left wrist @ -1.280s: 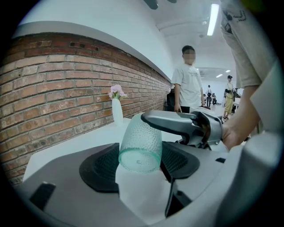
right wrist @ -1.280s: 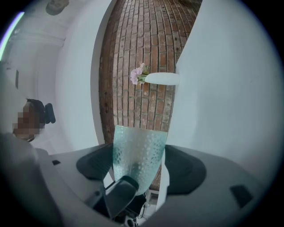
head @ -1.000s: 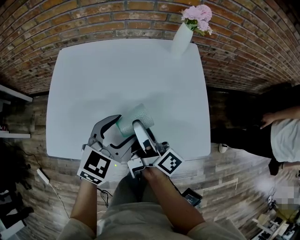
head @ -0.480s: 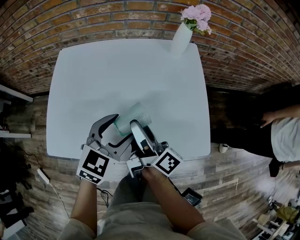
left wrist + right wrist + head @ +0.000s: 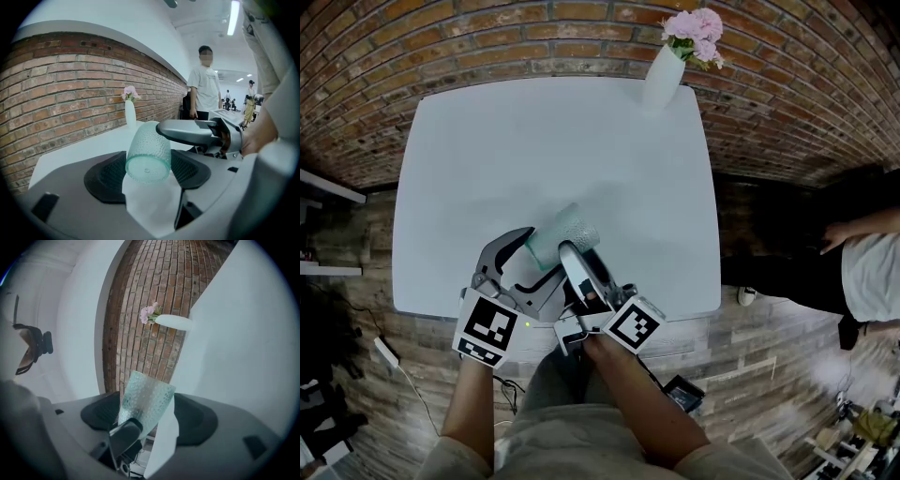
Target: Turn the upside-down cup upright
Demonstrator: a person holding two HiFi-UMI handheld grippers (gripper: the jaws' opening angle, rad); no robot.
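A teal, bumpy see-through cup [image 5: 567,230] hangs tilted just above the near part of the white table [image 5: 553,141]. My left gripper [image 5: 539,255] is shut on it. In the left gripper view the cup [image 5: 149,154] sits between the dark pads, base toward the camera and mouth pointing away. My right gripper [image 5: 568,247] grips it crosswise, and one of its fingers [image 5: 187,132] lies over the cup's upper right side. In the right gripper view the cup [image 5: 147,397] fills the gap between the pads, with a left finger [image 5: 124,434] in front of its lower end.
A white vase of pink flowers [image 5: 664,70] stands at the table's far right edge, by the brick wall. A person [image 5: 853,272] stands on the wooden floor to the right of the table. The table's near edge runs just under the grippers.
Both grippers and the cup have shifted slightly to the left and away from me. Both grips look unchanged.
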